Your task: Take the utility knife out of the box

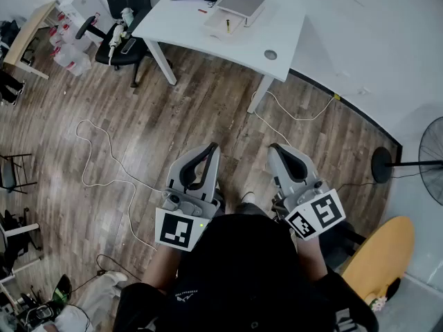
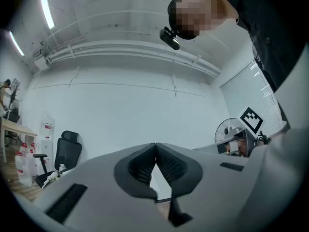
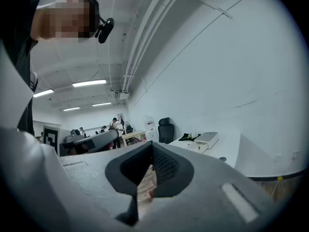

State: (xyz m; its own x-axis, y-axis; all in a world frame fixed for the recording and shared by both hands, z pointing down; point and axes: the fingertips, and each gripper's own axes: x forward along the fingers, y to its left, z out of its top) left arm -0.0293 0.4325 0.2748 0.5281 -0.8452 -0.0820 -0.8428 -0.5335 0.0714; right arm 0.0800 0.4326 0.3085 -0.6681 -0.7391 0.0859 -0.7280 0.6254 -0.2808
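Note:
Far ahead, a white table [image 1: 187, 26] carries an open white box [image 1: 216, 26] with its grey lid [image 1: 241, 3] resting behind it. Inside lies a small yellow and dark item [image 1: 227, 25], likely the utility knife. The box also shows small in the right gripper view [image 3: 208, 139]. Both grippers are held close to the person's body over the wooden floor, well short of the table. My left gripper [image 1: 211, 148] [image 2: 155, 144] is shut and empty. My right gripper [image 1: 275, 148] [image 3: 151, 144] also has its jaw tips together, with nothing held.
A black office chair [image 1: 121, 19] stands left of the table. A white cable [image 1: 111, 154] loops across the floor ahead of me. A standing fan [image 1: 429, 161] is at the right. A wooden desk [image 1: 24, 37] and bottles sit far left. People stand in the background [image 3: 115, 124].

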